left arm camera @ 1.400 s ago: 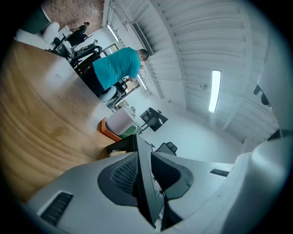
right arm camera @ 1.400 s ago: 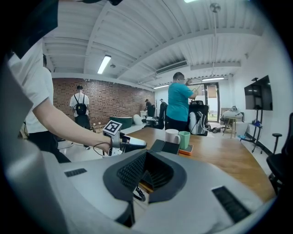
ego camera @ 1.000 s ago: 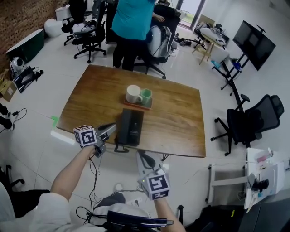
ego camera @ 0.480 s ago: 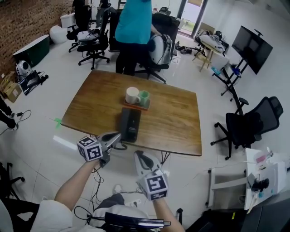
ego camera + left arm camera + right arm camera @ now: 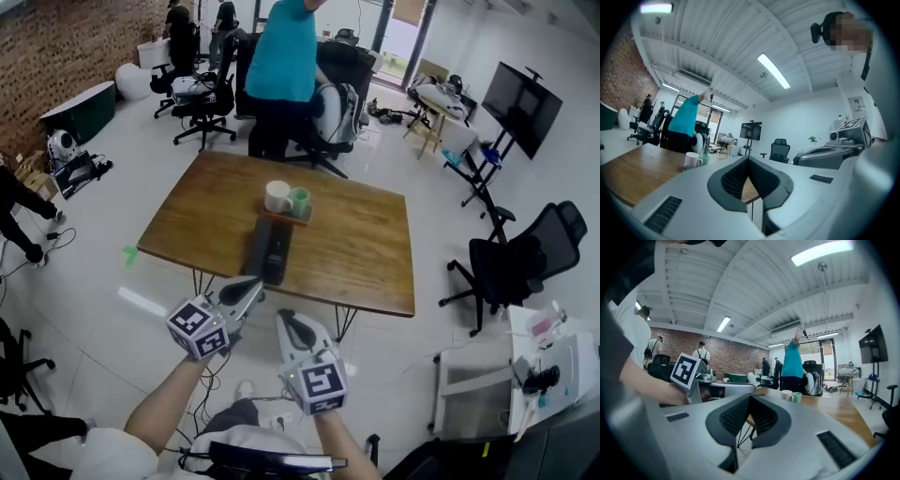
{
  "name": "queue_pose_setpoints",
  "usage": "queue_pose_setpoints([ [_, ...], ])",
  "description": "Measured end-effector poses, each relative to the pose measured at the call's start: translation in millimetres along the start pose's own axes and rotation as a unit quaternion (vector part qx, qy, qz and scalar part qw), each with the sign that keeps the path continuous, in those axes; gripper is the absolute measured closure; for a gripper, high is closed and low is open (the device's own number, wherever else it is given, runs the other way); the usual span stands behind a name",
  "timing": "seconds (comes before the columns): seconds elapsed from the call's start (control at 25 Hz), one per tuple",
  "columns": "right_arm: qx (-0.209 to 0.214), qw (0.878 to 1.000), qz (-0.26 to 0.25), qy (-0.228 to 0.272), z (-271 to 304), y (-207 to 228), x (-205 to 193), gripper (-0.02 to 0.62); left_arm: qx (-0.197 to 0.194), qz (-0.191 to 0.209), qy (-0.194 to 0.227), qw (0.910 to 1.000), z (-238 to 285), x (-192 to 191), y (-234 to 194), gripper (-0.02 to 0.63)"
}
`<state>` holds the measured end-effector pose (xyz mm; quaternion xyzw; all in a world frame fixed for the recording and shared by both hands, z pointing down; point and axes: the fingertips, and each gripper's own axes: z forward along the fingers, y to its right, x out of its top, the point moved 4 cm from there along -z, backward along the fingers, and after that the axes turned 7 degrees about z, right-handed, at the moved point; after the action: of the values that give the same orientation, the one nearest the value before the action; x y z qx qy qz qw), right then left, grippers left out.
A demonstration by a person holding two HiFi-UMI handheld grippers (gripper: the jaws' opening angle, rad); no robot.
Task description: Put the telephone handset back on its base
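Observation:
The black telephone [image 5: 269, 248] lies lengthwise near the front edge of the wooden table [image 5: 206, 220]. Its handset [image 5: 258, 246] runs along the left side of the base and looks seated there; the detail is too small to be sure. My left gripper [image 5: 251, 287] hovers off the table just in front of the phone, jaws shut and empty. In its own view the left gripper [image 5: 749, 161] points over the tabletop. My right gripper [image 5: 289, 323] hangs lower and nearer my body, also shut on nothing. The right gripper view shows the right gripper [image 5: 750, 399] with its pads together.
A white mug [image 5: 277, 196] and a green mug [image 5: 299, 202] stand on a small tray behind the phone. A person in a teal shirt [image 5: 286, 66] stands at the table's far side among office chairs. A black chair [image 5: 525, 262] and a screen [image 5: 523, 103] are to the right.
Both grippers have drawn back from the table toward my body. The left one was at the front edge beside the phone and now hangs clear of it. The table looks farther off.

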<state>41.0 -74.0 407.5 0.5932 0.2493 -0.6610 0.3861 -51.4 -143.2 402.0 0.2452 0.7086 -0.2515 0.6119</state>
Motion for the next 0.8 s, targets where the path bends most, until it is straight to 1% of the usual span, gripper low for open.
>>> queue_pose_setpoints([
  [0.12,0.007,1.000,0.003,0.010,-12,-8,3,0.592,0.023,0.027,0.008,0.9993,-11,16,25,0.604],
  [0.24,0.016,1.000,0.007,0.019,-25,-16,8,0.591,0.042,0.040,0.021,0.9981,-23,30,51,0.604],
  [0.36,0.025,0.999,0.012,0.036,-40,-28,12,0.591,0.054,0.053,0.023,0.9969,-34,39,78,0.604],
  [0.44,0.022,0.999,0.004,0.046,-50,-33,10,0.591,0.064,0.068,0.020,0.9954,-42,43,96,0.604],
  [0.6,0.019,0.998,-0.031,0.059,-74,-41,8,0.592,0.080,0.095,0.026,0.9919,-57,52,129,0.604],
  [0.8,0.016,0.997,-0.034,0.071,-107,-55,4,0.592,0.093,0.105,0.040,0.9893,-78,58,165,0.604],
])
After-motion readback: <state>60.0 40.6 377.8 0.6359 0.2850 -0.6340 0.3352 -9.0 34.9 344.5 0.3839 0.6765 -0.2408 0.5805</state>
